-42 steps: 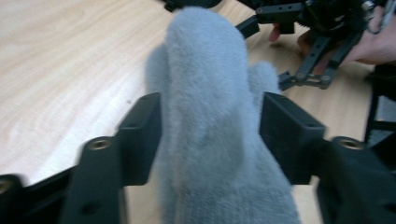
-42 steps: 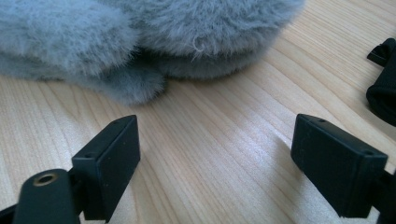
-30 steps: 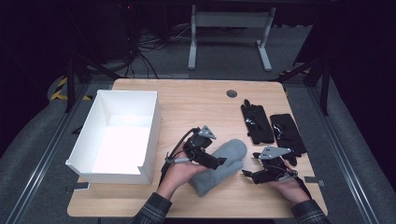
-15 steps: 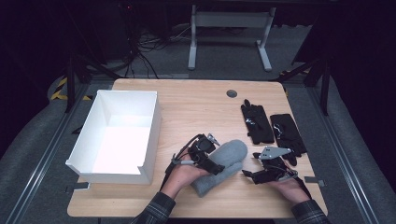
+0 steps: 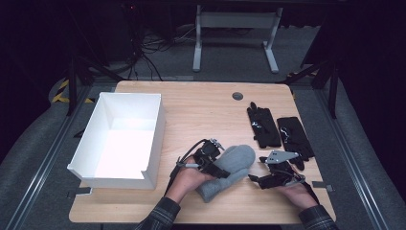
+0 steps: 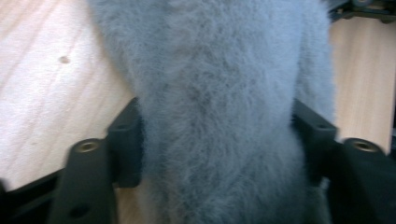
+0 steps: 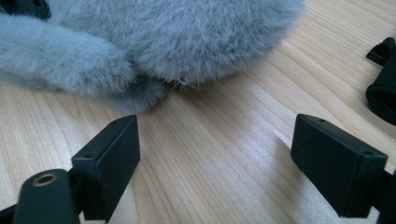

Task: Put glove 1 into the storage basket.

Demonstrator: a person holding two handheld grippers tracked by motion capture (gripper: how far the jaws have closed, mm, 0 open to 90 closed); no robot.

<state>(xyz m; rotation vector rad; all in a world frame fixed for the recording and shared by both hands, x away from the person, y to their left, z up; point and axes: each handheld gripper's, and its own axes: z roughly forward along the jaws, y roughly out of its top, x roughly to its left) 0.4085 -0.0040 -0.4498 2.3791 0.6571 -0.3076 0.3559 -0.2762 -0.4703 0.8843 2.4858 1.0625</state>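
Observation:
A grey furry mitten [image 5: 234, 165] lies on the wooden table [image 5: 201, 110] near its front edge. My left gripper [image 5: 221, 168] reaches onto it from the left, and its jaws have just been closing. In the left gripper view the mitten [image 6: 219, 102] bulges between both black pads [image 6: 126, 140], which press into the fur. My right gripper [image 5: 255, 180] rests low at the mitten's right end, open. In the right gripper view its jaws [image 7: 215, 154] stand wide over bare wood, with the mitten [image 7: 163, 42] just beyond their tips.
A large white open box [image 5: 155, 139] stands at the left of the table. Two black gloves [image 5: 262, 125] [image 5: 293, 136] lie side by side at the right, one showing at the edge [image 7: 383, 84] of the right gripper view. A round cable hole [image 5: 237, 96] sits near the back edge.
My left gripper has come down onto the mitten and its jaws have closed in on the fur. The right gripper has stayed put.

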